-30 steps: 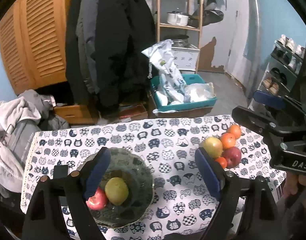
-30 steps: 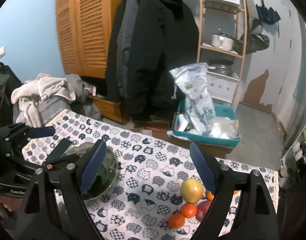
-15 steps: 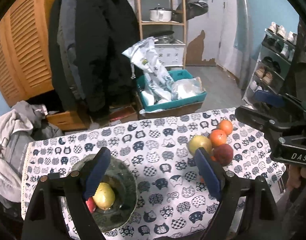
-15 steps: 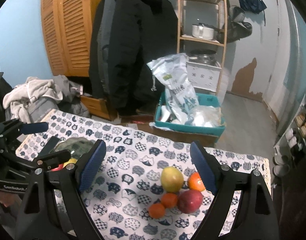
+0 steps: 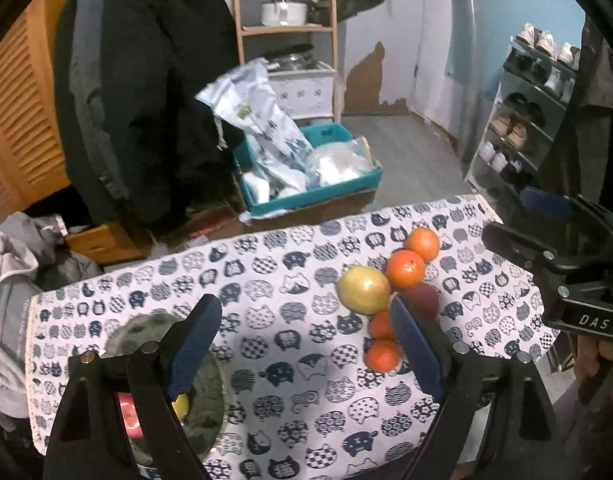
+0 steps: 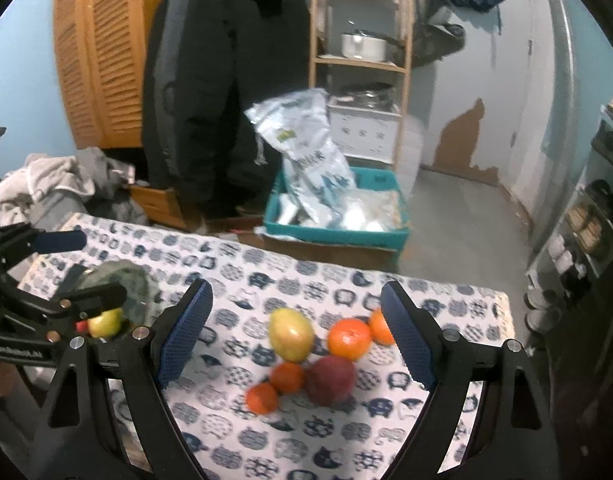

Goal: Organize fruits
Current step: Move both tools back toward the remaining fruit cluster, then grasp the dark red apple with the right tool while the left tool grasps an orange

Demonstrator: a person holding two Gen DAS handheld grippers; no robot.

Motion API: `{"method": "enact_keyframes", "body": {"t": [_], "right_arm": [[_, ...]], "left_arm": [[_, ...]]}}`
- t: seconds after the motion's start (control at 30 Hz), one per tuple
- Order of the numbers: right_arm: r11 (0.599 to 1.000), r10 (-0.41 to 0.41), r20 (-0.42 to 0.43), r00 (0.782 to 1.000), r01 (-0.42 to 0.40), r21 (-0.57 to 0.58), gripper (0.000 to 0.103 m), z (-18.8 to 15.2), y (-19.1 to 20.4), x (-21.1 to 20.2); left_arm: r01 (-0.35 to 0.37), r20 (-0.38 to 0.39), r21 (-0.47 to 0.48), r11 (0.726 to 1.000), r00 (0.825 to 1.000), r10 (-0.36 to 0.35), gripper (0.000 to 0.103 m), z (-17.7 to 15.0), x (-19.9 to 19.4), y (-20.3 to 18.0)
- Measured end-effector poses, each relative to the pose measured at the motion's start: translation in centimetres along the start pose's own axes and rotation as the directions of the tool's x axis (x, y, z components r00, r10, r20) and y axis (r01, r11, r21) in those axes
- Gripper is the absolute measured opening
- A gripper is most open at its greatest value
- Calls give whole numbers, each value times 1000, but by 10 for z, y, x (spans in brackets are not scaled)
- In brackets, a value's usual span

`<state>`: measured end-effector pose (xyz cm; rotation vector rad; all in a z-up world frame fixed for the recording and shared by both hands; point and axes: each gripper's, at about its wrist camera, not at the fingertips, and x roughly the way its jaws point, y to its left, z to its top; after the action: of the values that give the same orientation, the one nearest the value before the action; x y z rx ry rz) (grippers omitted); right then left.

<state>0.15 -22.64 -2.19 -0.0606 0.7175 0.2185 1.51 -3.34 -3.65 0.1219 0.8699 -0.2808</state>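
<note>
A yellow-green apple, a dark red apple and several oranges lie in a cluster on the cat-print tablecloth. My right gripper is open and empty, held above and around this cluster. The cluster also shows in the left wrist view. A dark glass bowl at the table's left holds a yellow-green fruit and a red one. My left gripper is open and empty above the table's middle.
The table's far edge drops to the floor, where a teal bin with plastic bags stands. Black coats, a wooden shelf and a clothes pile lie behind. A shoe rack stands at the right.
Both grippers have swung right and down toward the fruit cluster. The bowl has slid to the lower left of the left wrist view. Both stay open.
</note>
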Motion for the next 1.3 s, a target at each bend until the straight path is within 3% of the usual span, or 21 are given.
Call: {"method": "enact_keyframes", "body": {"t": [0.23,0.57,0.87,1.07,1.3], "right_arm": [[998,-35,-74,997,39,51,86,-21,-34,14],[991,4,-202,979,22,129,86,-44,-58,61],[990,55,-306,950,-12,140,86,-67,-56,121],[987,79,-370,926,-21,157,86,-84,-59,151],[981,102,-425,900,-21,191,86,-101,-63,175]], "left_arm": [[3,-60,28,1000,998,-1,88,1,34,-19],[-38,-143,44,998,989,44,88,-5,83,-24],[-37,-223,37,999,974,45,88,-18,124,-23],[12,-292,-17,1000,956,-16,88,-24,147,-16],[12,-343,-56,998,939,-31,88,-33,173,-6]]}}
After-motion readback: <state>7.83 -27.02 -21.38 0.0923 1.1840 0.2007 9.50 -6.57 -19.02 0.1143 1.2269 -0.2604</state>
